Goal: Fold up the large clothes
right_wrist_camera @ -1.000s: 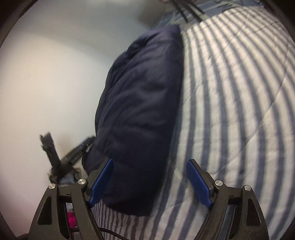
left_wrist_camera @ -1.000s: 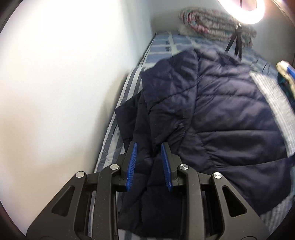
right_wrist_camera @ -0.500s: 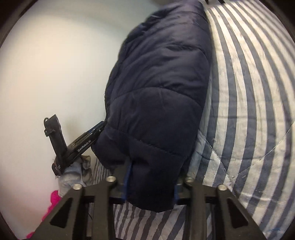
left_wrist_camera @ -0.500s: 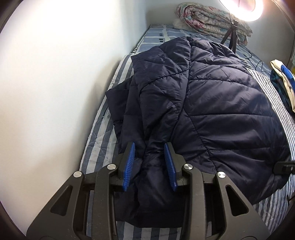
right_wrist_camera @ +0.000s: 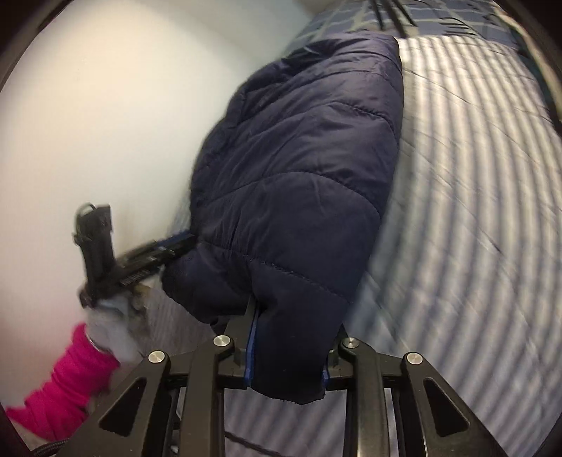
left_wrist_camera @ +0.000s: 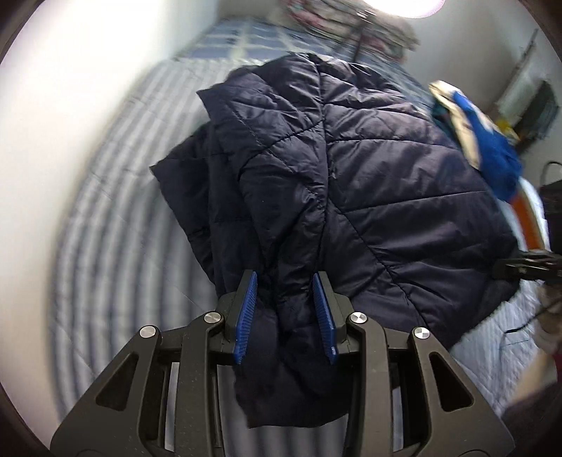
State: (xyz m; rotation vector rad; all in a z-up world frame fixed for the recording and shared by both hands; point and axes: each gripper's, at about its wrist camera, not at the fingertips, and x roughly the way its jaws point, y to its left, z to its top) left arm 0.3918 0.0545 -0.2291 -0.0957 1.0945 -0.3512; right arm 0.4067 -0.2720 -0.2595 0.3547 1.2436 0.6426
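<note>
From the left wrist view, the left hand-held gripper (left_wrist_camera: 284,313) pinches a bunched edge of a navy quilted jacket (left_wrist_camera: 368,182) between its blue pads (left_wrist_camera: 246,313), a flap of dark fabric hanging down past the fingers. The jacket lies across a bed (left_wrist_camera: 116,218) covered in blue-and-white stripes, its bulk toward the bed's right-hand edge, with bare striped cover between it and the white wall (left_wrist_camera: 70,88) along the left edge. At the far end sits a rolled patterned blanket (left_wrist_camera: 337,21), blurred, beneath a glaring ring light (left_wrist_camera: 404,5). A blue-and-cream garment (left_wrist_camera: 484,140) rests near the right edge beside the jacket. The right hand-held gripper (left_wrist_camera: 520,267) shows as a dark shape at the jacket's right corner.

From the right wrist view, the right hand-held gripper (right_wrist_camera: 288,351) is closing on the jacket's (right_wrist_camera: 298,175) near corner, the fabric draped over both fingers and hiding most of the pads; the cloth appears pressed between them. The jacket runs along the wall-side edge of the bed (right_wrist_camera: 474,211). At left, a gloved hand (right_wrist_camera: 112,323) in a pink sleeve (right_wrist_camera: 63,383) holds the left hand-held gripper (right_wrist_camera: 175,246), which bites the jacket's other corner.
</note>
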